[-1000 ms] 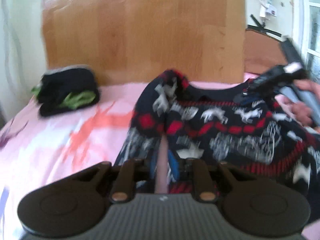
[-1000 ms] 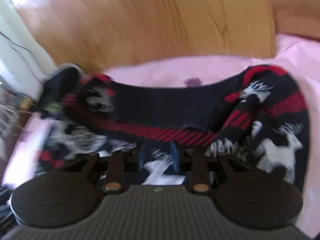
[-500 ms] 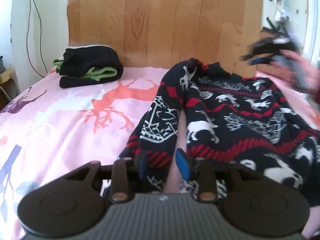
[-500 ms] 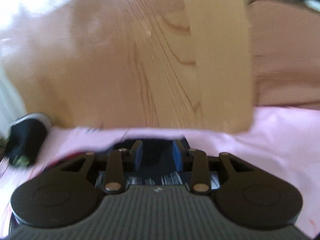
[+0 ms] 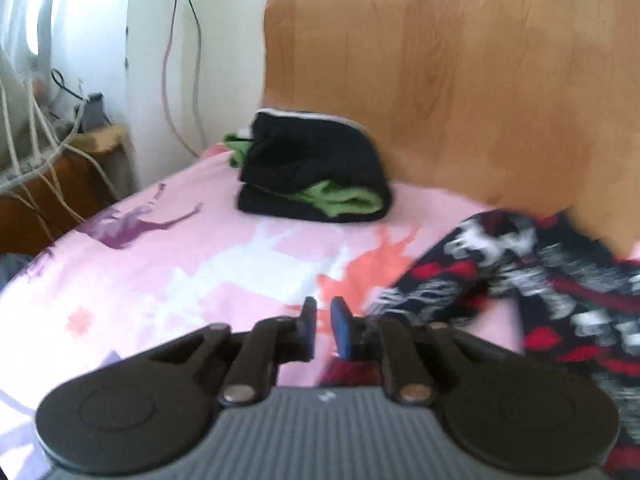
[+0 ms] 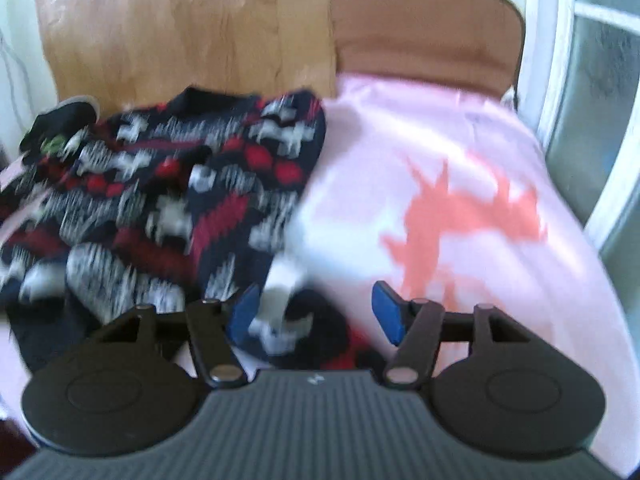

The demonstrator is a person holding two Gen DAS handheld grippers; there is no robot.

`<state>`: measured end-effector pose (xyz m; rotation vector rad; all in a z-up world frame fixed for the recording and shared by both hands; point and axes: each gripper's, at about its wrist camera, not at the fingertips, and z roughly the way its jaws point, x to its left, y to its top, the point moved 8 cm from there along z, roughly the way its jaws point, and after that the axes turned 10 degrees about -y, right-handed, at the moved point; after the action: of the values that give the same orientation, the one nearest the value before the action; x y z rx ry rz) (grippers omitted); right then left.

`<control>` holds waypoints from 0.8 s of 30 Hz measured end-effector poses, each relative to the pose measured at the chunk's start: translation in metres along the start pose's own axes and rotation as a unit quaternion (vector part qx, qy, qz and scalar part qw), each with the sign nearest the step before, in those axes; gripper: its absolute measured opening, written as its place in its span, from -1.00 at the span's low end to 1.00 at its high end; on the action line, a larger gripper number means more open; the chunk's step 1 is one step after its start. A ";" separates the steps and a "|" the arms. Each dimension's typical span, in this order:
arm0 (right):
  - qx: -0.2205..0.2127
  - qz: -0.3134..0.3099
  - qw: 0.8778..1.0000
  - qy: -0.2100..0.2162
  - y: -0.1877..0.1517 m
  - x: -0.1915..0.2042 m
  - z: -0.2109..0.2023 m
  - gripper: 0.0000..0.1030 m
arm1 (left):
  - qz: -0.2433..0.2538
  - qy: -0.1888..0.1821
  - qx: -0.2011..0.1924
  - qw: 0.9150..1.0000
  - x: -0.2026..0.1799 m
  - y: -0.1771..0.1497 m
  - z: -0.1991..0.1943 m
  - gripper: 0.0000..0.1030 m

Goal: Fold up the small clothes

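Note:
A dark knitted sweater (image 5: 520, 284) with red bands and white reindeer lies spread on the pink bed sheet (image 5: 180, 280). In the left wrist view it is to the right of my left gripper (image 5: 323, 330), whose jaws are nearly closed with nothing between them. In the right wrist view the sweater (image 6: 160, 200) fills the left half, and one edge of it lies between the blue pads of my right gripper (image 6: 316, 314), which is wide open above it.
A folded pile of black and green clothes (image 5: 316, 172) sits at the head of the bed by the wooden headboard (image 5: 460, 80). A side table with cables (image 5: 48, 160) stands to the left. A brown chair back (image 6: 424, 40) and a window (image 6: 600, 100) are to the right.
Both grippers have let go of the sweater, which now lies on the bed. The left gripper swung left and closed up; the right gripper opened wide and pulled back.

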<state>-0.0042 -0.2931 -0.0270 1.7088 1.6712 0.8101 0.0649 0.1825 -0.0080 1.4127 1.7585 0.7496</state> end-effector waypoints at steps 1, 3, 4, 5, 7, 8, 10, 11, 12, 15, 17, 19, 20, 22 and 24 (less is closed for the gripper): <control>0.006 -0.011 1.000 -0.001 -0.008 0.004 0.000 -0.26 | 0.016 -0.011 -0.003 1.000 -0.006 -0.004 -0.012 -0.49; -0.009 -0.042 0.999 -0.031 -0.004 0.004 -0.001 -0.65 | 0.047 -0.056 -0.001 0.997 -0.023 -0.017 -0.034 -0.21; -0.032 -0.061 0.995 -0.077 0.007 -0.004 -0.004 -0.65 | 0.059 -0.085 0.006 0.995 -0.033 -0.025 -0.042 0.00; -0.066 -0.077 0.985 -0.138 0.023 -0.019 -0.004 -0.66 | 0.071 -0.112 0.011 0.991 -0.041 -0.033 -0.052 0.24; -0.112 -0.072 0.948 -0.289 0.056 -0.073 0.001 -0.64 | 0.098 -0.155 0.017 0.983 -0.057 -0.051 -0.072 0.75; -0.118 -0.048 0.929 -0.346 0.069 -0.105 0.002 -0.52 | 0.108 -0.167 0.018 0.980 -0.062 -0.057 -0.078 0.93; -0.091 0.022 0.915 -0.392 0.079 -0.150 0.004 -0.26 | 0.118 -0.181 0.019 0.976 -0.069 -0.072 -0.089 0.93; -0.096 0.054 0.923 -0.369 0.080 -0.152 -0.002 -0.24 | 0.114 -0.187 0.028 0.975 -0.069 -0.077 -0.091 0.93; -0.110 0.082 0.938 -0.319 0.078 -0.144 -0.008 -0.09 | 0.105 -0.194 0.040 0.974 -0.068 -0.084 -0.092 0.93; -0.079 0.152 0.983 -0.073 0.052 -0.084 -0.008 -0.06 | 0.055 -0.223 0.083 0.970 -0.060 -0.101 -0.089 0.80; -0.034 0.161 0.984 0.070 0.023 -0.026 -0.003 -0.06 | 0.011 -0.246 0.121 0.962 -0.057 -0.110 -0.082 0.59; 0.001 0.127 0.983 0.133 -0.005 0.027 0.002 -0.07 | -0.030 -0.264 0.150 0.952 -0.051 -0.117 -0.075 0.37; 0.008 0.111 0.982 0.151 -0.016 0.047 0.002 -0.07 | -0.036 -0.264 0.149 0.952 -0.052 -0.118 -0.073 0.24; 0.016 0.106 0.977 0.183 -0.031 0.079 0.004 -0.06 | -0.041 -0.272 0.161 0.948 -0.052 -0.121 -0.074 0.05; 0.000 0.120 0.975 0.188 -0.038 0.099 0.008 -0.17 | -0.044 -0.286 0.171 0.942 -0.056 -0.124 -0.073 -0.36</control>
<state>-0.0201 -0.1939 -0.0607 1.8685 1.7166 1.3166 -0.0564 0.1010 -0.0579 1.5635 1.5061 -0.0394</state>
